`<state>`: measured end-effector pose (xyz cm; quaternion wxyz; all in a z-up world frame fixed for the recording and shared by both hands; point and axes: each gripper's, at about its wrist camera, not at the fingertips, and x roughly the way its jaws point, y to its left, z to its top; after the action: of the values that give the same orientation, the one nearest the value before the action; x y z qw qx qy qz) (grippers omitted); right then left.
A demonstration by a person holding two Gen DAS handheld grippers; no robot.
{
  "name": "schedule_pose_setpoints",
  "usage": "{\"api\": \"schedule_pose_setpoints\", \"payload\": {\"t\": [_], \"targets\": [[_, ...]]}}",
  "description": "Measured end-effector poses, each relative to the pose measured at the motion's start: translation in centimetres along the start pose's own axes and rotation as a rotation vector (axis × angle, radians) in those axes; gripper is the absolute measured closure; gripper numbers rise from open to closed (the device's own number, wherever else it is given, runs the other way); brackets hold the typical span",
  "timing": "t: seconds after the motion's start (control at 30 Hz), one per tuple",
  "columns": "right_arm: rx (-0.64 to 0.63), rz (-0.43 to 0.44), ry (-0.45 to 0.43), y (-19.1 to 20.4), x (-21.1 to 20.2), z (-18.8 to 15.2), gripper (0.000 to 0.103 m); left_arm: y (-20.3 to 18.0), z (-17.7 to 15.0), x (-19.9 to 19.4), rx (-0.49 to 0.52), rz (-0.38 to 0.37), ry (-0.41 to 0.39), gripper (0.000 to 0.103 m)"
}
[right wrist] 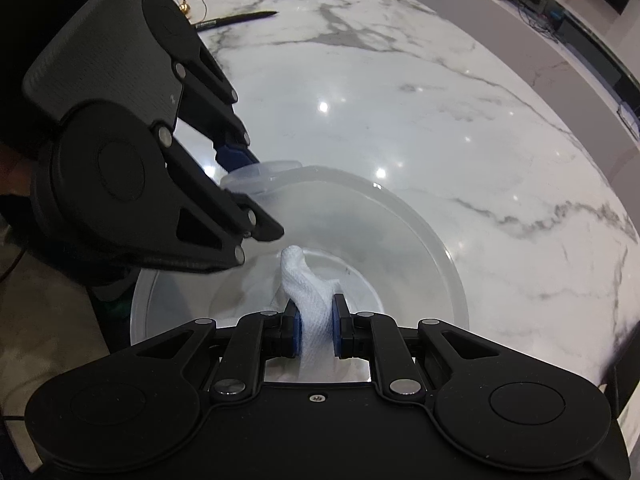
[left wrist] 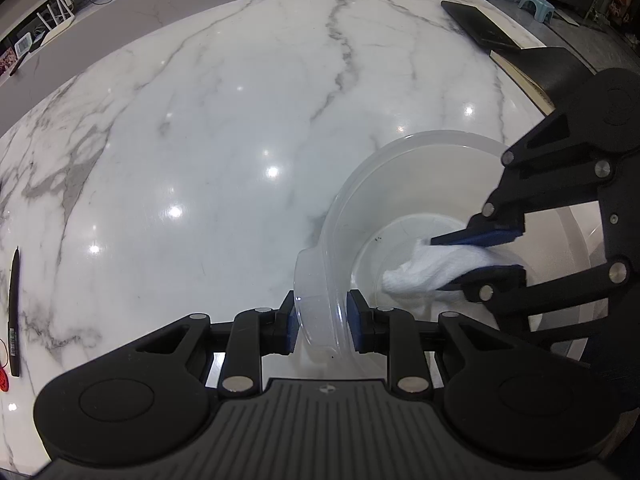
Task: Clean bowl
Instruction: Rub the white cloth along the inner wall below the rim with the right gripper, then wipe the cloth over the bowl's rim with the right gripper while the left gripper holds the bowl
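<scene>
Partly, I am losing the near wall of the translucent plastic bowl point(left wrist: 404, 184) behind my left gripper point(left wrist: 323, 322), which is clamping its rim tab on the glossy marble table point(left wrist: 224, 128), while my right gripper point(right wrist: 316, 330) is pinching a crumpled white cloth point(right wrist: 310, 292) inside it.

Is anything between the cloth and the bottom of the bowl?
Nothing visible. The right gripper is shut on the cloth, whose free end hangs inside the bowl over its bare bottom. The left gripper only clamps the bowl's rim handle, off to the side.
</scene>
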<state>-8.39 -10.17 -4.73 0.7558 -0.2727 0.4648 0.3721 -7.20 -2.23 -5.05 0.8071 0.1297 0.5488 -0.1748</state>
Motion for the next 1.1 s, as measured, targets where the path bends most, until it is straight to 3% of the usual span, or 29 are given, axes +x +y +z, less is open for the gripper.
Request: {"api": "schedule_pose_setpoints", "payload": {"t": [0.77, 1.1], "targets": [[0.116, -0.12, -0.1, -2.2, -1.0, 0.9, 0.091, -0.2, -0.3, -0.2, -0.004, -0.005, 0.003, 0.08], [0.145, -0.066, -0.157, -1.9, -1.1, 1.7, 0.091, -1.2, -0.7, -0.7, 0.0, -0.001, 0.002, 0.08]]}}
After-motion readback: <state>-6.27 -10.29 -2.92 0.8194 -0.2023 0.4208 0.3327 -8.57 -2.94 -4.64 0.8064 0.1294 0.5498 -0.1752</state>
